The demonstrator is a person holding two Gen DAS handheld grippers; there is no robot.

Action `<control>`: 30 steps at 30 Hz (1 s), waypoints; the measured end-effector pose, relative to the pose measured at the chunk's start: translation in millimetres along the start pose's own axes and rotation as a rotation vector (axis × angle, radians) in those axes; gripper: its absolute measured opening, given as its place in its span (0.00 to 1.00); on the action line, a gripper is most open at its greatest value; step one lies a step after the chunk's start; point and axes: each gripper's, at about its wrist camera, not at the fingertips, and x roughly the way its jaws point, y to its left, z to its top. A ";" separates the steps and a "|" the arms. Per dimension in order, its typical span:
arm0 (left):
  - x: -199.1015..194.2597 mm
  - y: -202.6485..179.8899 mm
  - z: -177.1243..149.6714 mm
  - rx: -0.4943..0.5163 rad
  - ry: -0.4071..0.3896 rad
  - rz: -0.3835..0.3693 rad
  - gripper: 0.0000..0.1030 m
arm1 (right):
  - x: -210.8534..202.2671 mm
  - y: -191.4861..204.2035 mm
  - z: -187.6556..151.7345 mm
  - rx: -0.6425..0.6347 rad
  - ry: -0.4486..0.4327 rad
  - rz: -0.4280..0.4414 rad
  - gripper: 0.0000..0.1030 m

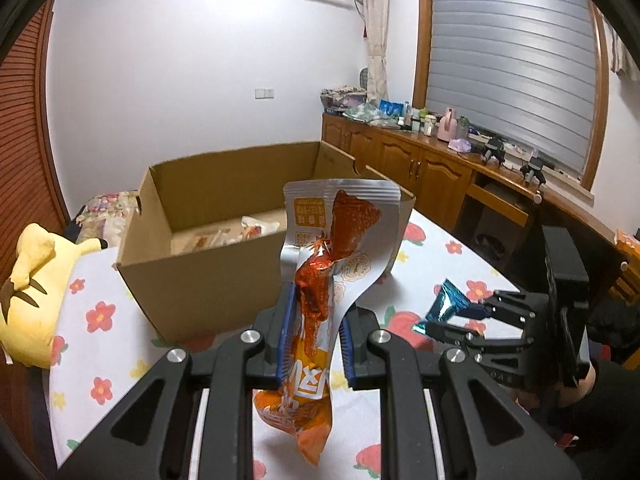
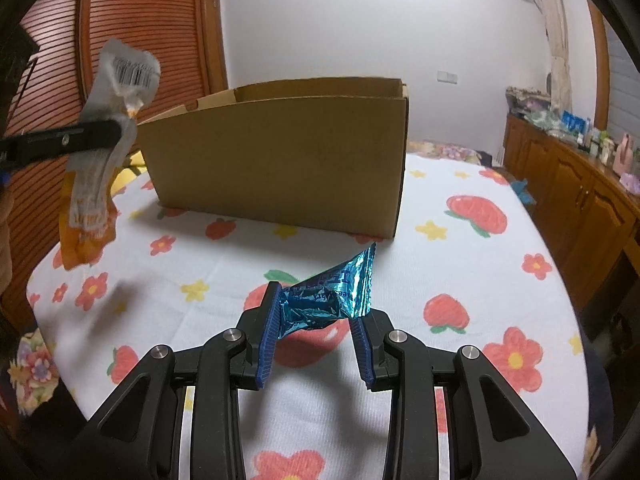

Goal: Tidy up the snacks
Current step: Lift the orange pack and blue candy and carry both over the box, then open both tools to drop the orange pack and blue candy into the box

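Observation:
My left gripper [image 1: 316, 316] is shut on an orange and silver snack packet [image 1: 320, 280], held upright above the table just in front of the open cardboard box [image 1: 208, 280]. Several snack packets [image 1: 224, 236] lie inside the box. My right gripper [image 2: 316, 320] is shut on a shiny blue snack packet [image 2: 328, 300], held a little above the table, in front of the box [image 2: 280, 160]. In the left wrist view the right gripper [image 1: 444, 316] with the blue packet [image 1: 446, 304] is at the right. In the right wrist view the orange packet [image 2: 96, 168] hangs at the left.
The table wears a white cloth with flowers and strawberries [image 2: 460, 216]. A yellow plush toy [image 1: 32, 292] lies left of the box. A wooden sideboard [image 1: 420, 164] with bottles and clutter runs along the window wall. A slatted wooden door [image 2: 120, 40] stands behind.

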 end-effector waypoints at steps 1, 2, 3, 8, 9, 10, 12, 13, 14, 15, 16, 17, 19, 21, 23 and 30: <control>-1.2 0.5 2.3 0.000 -0.006 0.000 0.17 | -1.1 0.9 -0.1 -0.007 -0.002 -0.003 0.31; -2.2 1.4 4.9 0.001 -0.012 0.000 0.17 | -2.9 2.4 0.2 -0.018 -0.005 -0.011 0.31; -3.2 1.7 7.4 0.003 -0.018 0.002 0.17 | -4.7 3.9 1.0 -0.029 -0.006 -0.025 0.31; -7.0 5.0 22.3 0.008 -0.054 0.007 0.17 | -18.3 6.7 13.6 -0.054 -0.044 -0.044 0.31; -7.2 6.1 25.4 0.009 -0.059 0.008 0.17 | -21.4 7.3 17.9 -0.059 -0.053 -0.044 0.31; -7.2 7.6 29.0 0.011 -0.064 0.010 0.17 | -23.6 7.7 22.0 -0.063 -0.061 -0.041 0.31; -7.7 10.5 37.7 0.014 -0.075 0.016 0.17 | -29.3 9.5 34.1 -0.078 -0.081 -0.036 0.31; -8.1 12.0 41.7 0.015 -0.080 0.019 0.17 | -30.8 10.3 39.3 -0.084 -0.088 -0.033 0.31; -8.8 14.2 47.6 0.016 -0.086 0.023 0.17 | -32.6 11.3 46.6 -0.092 -0.098 -0.028 0.31; -9.7 16.1 51.9 0.017 -0.093 0.027 0.17 | -33.9 12.0 53.6 -0.098 -0.107 -0.021 0.31; -10.5 17.9 56.2 0.019 -0.099 0.029 0.17 | -34.3 12.7 59.3 -0.101 -0.115 -0.015 0.31; -10.9 19.7 59.4 0.019 -0.104 0.031 0.17 | -35.1 13.4 66.9 -0.107 -0.128 -0.011 0.31; -10.9 24.0 66.3 0.015 -0.113 0.032 0.17 | -34.0 15.8 81.4 -0.129 -0.148 -0.017 0.31; -8.7 29.7 74.4 0.015 -0.119 0.042 0.17 | -29.8 17.6 92.1 -0.144 -0.159 -0.014 0.31; -5.6 35.1 82.7 0.018 -0.124 0.057 0.17 | -24.7 19.5 104.9 -0.161 -0.169 -0.012 0.31; 16.5 57.5 112.0 0.007 -0.135 0.101 0.17 | 2.9 19.6 141.3 -0.177 -0.176 0.019 0.31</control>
